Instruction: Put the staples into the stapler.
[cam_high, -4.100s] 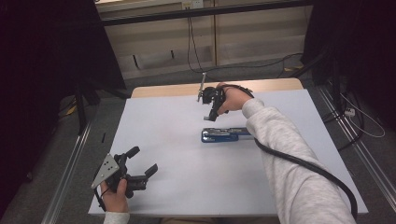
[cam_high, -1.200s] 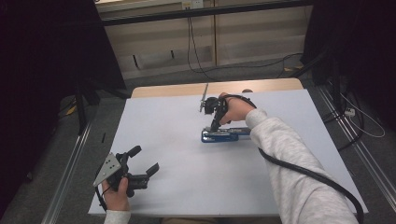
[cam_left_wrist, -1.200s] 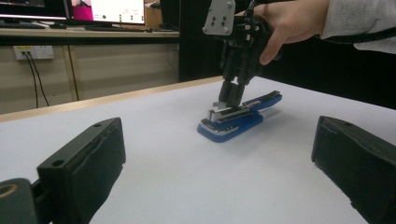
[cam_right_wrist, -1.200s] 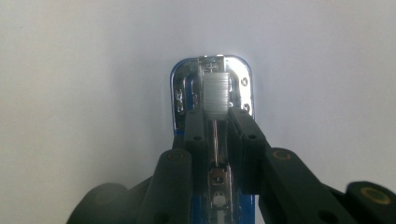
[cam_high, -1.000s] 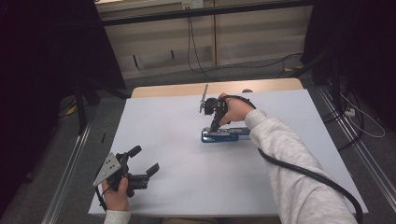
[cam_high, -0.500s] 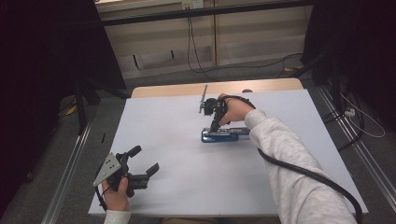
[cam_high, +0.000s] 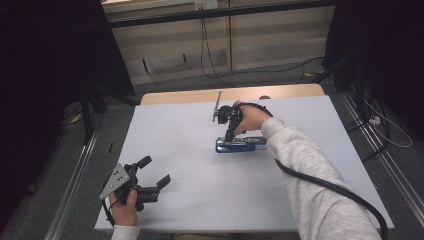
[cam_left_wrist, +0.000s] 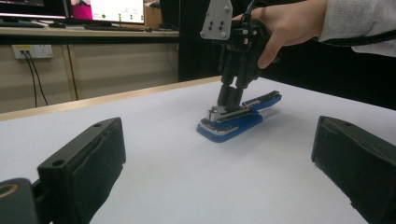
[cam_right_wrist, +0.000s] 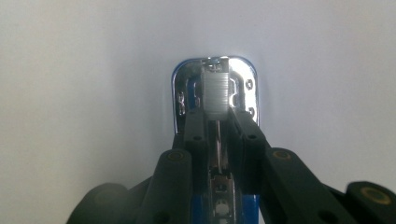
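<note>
A blue and chrome stapler (cam_high: 241, 145) lies flat on the white table top (cam_high: 175, 125), right of centre. My right gripper (cam_high: 229, 136) points down onto its left end. In the right gripper view the jaws stand close together around the stapler's (cam_right_wrist: 215, 81) upper metal arm, so that right gripper (cam_right_wrist: 218, 123) is shut on it. The left gripper view shows the stapler (cam_left_wrist: 238, 119) from the side, with the right gripper (cam_left_wrist: 229, 99) pressed onto its head. My left gripper (cam_high: 155, 171) rests near the front left corner, open and holding nothing, its jaws wide apart (cam_left_wrist: 217, 156).
A strip of bare wood (cam_high: 190, 95) runs along the table's far edge. Metal rails (cam_high: 75, 175) flank the table on the floor, and cables (cam_high: 210, 60) trail behind it. Monitors (cam_left_wrist: 116, 9) stand on a shelf beyond.
Since the oldest frame my right gripper has come forward from the far edge and down onto the stapler. Over the last second nothing has moved.
</note>
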